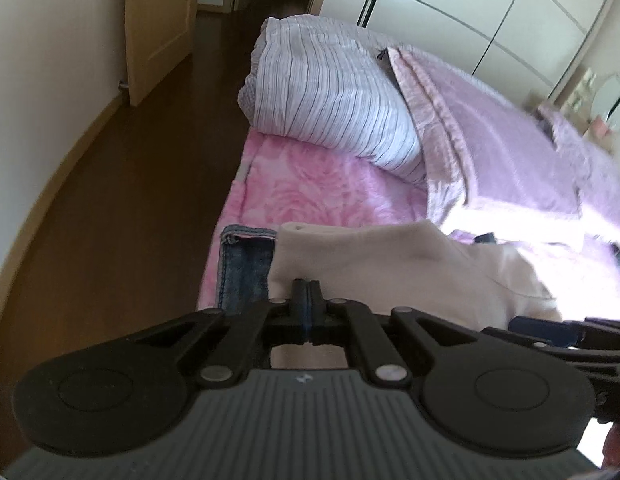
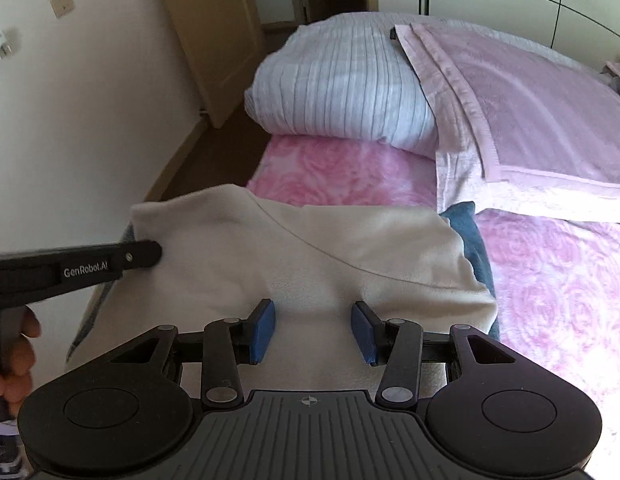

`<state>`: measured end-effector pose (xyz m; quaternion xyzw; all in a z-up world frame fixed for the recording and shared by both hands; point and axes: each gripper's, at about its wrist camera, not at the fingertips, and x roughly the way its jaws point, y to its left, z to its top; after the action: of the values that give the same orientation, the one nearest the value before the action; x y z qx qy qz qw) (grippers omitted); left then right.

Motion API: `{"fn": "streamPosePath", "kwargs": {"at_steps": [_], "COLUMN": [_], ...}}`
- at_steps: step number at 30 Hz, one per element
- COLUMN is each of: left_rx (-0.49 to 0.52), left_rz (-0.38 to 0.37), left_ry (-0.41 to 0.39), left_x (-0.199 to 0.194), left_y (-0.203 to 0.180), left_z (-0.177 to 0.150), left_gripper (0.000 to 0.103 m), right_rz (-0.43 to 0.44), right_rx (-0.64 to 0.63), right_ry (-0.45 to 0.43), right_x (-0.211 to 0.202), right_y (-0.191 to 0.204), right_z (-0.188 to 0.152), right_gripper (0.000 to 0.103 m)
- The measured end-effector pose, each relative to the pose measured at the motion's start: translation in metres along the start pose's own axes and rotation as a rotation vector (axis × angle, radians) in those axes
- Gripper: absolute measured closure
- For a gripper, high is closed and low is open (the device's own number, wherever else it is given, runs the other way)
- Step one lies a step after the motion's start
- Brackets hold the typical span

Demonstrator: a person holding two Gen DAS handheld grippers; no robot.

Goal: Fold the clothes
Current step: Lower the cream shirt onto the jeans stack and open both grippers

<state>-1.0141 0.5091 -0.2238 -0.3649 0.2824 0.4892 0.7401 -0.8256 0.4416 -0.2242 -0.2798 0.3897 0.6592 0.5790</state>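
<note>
Right wrist view: I take this as my main look; clock directions are read on this picture, twelve at the top.
Bed: pink rose cover fills three to six o'clock and gives me a broad flat place to work cloth on.
Striped quilt: rolled up at twelve o'clock, likely pushed back to keep the near end free.
Lilac blanket: lies flat at two o'clock, well apart from my work.
Cream top: the piece in hand, at centre, spread over the near edge of the bed; it looks partly doubled, though I cannot tell how many folds it carries.
Jeans: lie under the cream top, a hem showing at its left edge in the left wrist view.
Blue garment: peeks out at three o'clock beneath the top.
Right gripper: fingers wide apart, holding nothing, hovering above the cloth at six o'clock.
Left gripper: fingers pressed together at the top's near left edge; I judge it pinches that edge, perhaps to carry it over.
</note>
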Motion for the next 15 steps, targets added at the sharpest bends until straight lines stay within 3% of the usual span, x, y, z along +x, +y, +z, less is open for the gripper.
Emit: {"fn": "streamPosePath", "kwargs": {"at_steps": [4, 8, 11, 15], "left_rx": [-0.006, 0.062, 0.108, 0.057], "left_rz": [-0.029, -0.061, -0.050, 0.001], "left_ry": [-0.035, -0.001, 0.042, 0.062], "left_x": [-0.042, -0.076, -0.072, -0.041], "left_y": [-0.003, -0.020, -0.027, -0.015], "left_z": [-0.009, -0.036, -0.058, -0.071], "left_gripper": [0.102, 0.102, 0.102, 0.101], "right_rz": [0.038, 0.015, -0.001, -0.023], "right_rx": [-0.006, -0.056, -0.088, -0.132], "right_ry": [-0.063, -0.044, -0.023, 0.004], "right_x": [-0.043, -0.046, -0.045, -0.043], "right_y": [-0.004, 0.001, 0.005, 0.011], "right_z": [-0.013, -0.031, -0.044, -0.061], "right_gripper": [0.056, 0.056, 0.056, 0.056]}}
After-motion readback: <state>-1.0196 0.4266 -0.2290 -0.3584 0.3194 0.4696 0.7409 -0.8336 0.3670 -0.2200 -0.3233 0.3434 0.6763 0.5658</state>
